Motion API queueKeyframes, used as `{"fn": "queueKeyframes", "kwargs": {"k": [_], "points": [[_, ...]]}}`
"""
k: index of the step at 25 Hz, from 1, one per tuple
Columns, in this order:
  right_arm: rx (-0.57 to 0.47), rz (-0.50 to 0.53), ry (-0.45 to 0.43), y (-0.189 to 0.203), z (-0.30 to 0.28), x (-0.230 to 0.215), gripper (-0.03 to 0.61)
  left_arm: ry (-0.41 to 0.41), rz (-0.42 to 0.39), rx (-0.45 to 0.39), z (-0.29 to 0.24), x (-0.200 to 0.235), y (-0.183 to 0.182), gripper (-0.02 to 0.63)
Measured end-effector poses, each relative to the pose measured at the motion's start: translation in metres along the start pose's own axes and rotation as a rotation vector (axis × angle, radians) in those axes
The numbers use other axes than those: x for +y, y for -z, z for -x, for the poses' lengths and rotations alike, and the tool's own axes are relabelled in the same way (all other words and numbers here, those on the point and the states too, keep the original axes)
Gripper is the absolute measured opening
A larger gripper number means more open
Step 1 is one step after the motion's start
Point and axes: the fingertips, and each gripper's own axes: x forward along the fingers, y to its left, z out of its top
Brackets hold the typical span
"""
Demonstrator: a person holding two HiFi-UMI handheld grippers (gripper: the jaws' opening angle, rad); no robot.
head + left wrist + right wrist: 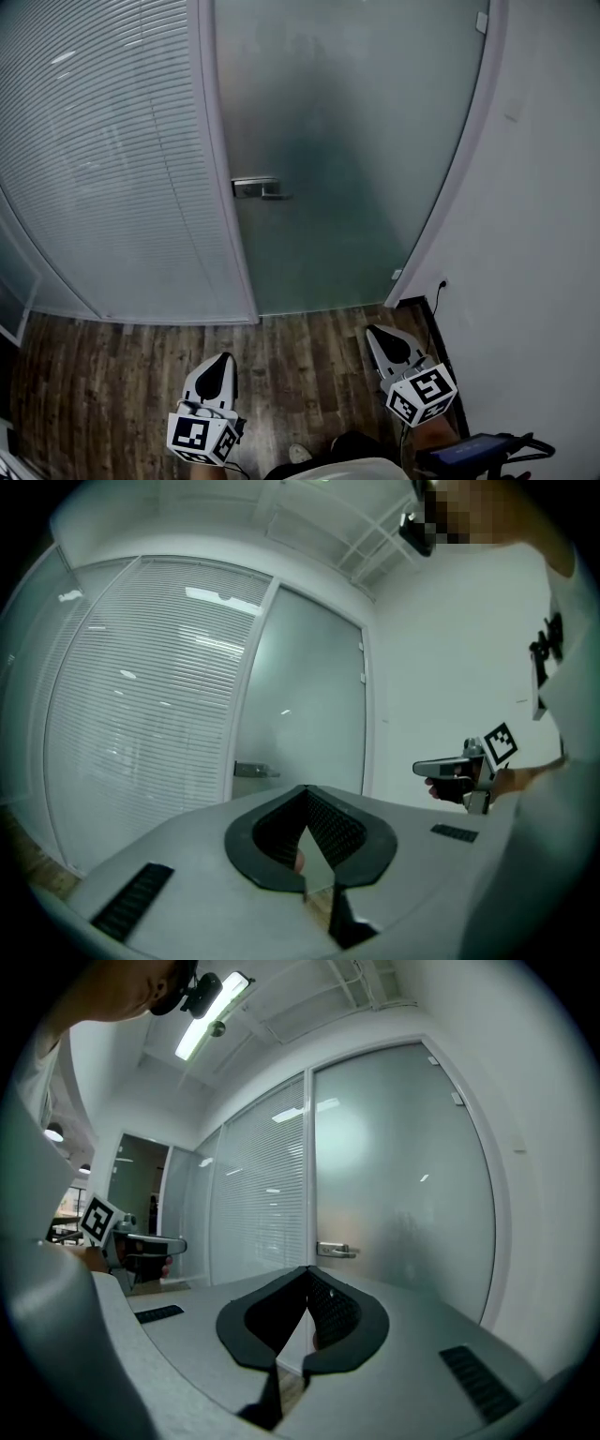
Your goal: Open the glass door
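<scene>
White left claw (223, 359) and right claw (374, 332), black-padded, carry black-and-white marker cubes (199, 438).

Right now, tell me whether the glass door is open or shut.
Shut. The glass door sits flush in its frame, with no gap showing beside the handle.

Slatted blinds (112, 159); wood floor (122, 375); white wall (544, 187)

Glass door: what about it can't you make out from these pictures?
- Behind the door: frosted glass blurs everything, in every view.
- Handle: too small in all views to show a keyhole.
- Fitting at the door's top corner, head view: too small to identify.
</scene>
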Motion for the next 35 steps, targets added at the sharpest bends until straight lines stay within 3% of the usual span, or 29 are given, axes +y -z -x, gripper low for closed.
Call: {"fn": "queueKeyframes", "kwargs": {"k": [3, 13, 22, 28, 35], "points": [[0.013, 0.006, 0.0, 0.004, -0.01, -0.003, 0.0, -0.013, -0.054, 0.025, -0.009, 0.011, 0.007, 0.0], [-0.014, -0.032, 0.001, 0.005, -0.081, -0.042, 0.0, -0.013, -0.051, 0.029, -0.066, 0.039, 0.007, 0.0], [-0.026, -0.061, -0.064, -0.004, -0.179, -0.127, 0.0, -0.044, -0.06, 0.032, -0.182, 0.054, -0.011, 0.0], [-0.003, -0.087, -0.106, 0.008, -0.25, -0.188, 0.0, -0.125, -0.03, 0.071, -0.263, 0.071, -0.005, 0.0], [-0.05, -0.117, -0.133, -0.024, -0.296, -0.238, 0.0, -0.148, -0.036, 0.069, -0.321, 0.071, -0.035, 0.0]]}}
